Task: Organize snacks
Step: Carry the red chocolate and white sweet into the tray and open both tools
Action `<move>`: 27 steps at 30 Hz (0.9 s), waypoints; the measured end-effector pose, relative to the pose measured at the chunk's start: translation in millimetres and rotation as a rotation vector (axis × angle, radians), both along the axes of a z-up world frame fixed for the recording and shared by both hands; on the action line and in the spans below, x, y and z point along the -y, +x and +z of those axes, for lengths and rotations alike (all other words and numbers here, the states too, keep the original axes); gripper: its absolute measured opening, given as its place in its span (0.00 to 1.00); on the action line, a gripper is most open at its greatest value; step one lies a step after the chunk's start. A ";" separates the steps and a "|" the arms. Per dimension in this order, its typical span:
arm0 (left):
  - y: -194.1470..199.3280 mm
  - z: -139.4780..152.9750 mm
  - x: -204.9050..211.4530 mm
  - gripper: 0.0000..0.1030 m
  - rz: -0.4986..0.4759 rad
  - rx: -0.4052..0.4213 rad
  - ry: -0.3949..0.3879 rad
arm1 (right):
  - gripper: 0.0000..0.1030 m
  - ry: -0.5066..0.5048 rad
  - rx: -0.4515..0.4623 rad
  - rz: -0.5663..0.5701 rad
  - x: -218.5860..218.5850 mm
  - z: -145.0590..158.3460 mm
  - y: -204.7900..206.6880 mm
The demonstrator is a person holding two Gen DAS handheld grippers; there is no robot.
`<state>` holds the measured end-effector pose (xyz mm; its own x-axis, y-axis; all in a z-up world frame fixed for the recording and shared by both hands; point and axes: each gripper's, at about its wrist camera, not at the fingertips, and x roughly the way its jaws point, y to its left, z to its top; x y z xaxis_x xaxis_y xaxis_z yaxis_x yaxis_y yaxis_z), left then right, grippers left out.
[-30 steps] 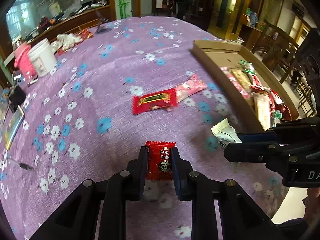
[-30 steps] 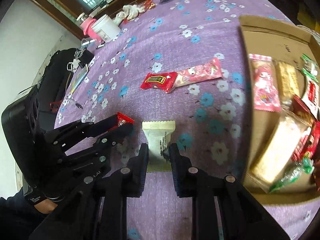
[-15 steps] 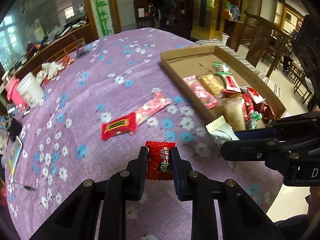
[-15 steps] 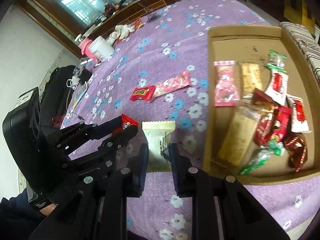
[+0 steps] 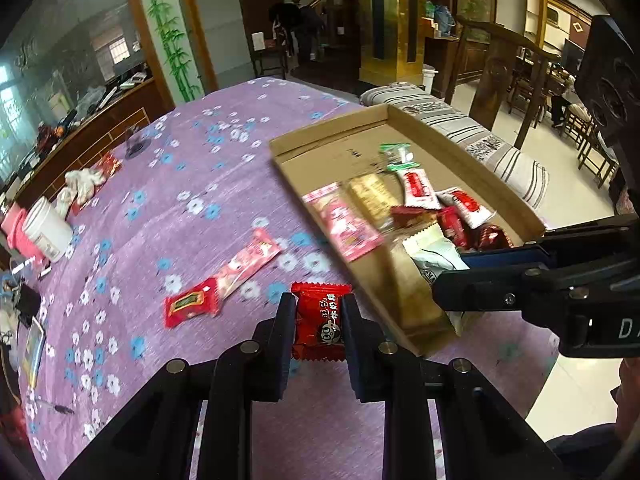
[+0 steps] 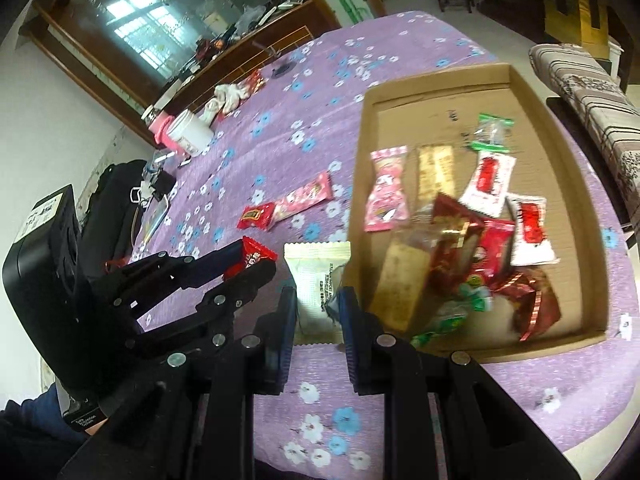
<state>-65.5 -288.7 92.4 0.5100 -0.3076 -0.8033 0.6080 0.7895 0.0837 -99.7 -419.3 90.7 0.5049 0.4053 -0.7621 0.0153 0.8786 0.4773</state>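
Note:
My left gripper (image 5: 318, 320) is shut on a small red candy packet (image 5: 320, 322), held above the purple cloth just left of the cardboard tray (image 5: 332, 136). To its right, my right gripper (image 6: 318, 308) is shut on a pale white-green snack packet (image 6: 316, 280) at the tray's near left corner. In the left wrist view that same pale packet (image 5: 434, 254) hangs over the tray's near end. In the right wrist view the left gripper (image 6: 260, 264) shows at the left with its red packet (image 6: 254, 254). A red packet (image 5: 192, 306) and a pink bar (image 5: 250, 262) lie on the cloth.
The tray (image 6: 560, 120) holds several wrapped snacks, with bare cardboard at its far end. A white jar (image 5: 46, 228) and a pink cup (image 5: 14, 230) stand at the table's far left. A black bag (image 6: 116, 200) lies at the left edge. A striped bench (image 5: 460, 120) runs beyond the tray.
Both grippers have travelled right and upward toward the tray, each keeping its packet. The tray has come much closer, and the loose red packet and pink bar now lie to the left.

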 end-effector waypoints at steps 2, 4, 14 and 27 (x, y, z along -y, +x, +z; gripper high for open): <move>-1.0 1.6 8.7 0.22 -0.009 0.005 0.001 | 0.20 0.003 0.004 -0.010 8.7 1.1 -1.7; -1.7 3.3 16.9 0.22 -0.019 0.009 0.004 | 0.20 0.004 0.009 -0.020 16.8 2.0 -3.4; -2.5 3.2 57.7 0.22 -0.066 0.019 0.017 | 0.21 0.018 0.012 -0.078 61.0 0.1 -6.2; 5.9 -17.4 91.9 0.22 -0.093 -0.025 0.030 | 0.21 -0.011 -0.037 -0.131 99.7 -13.9 9.6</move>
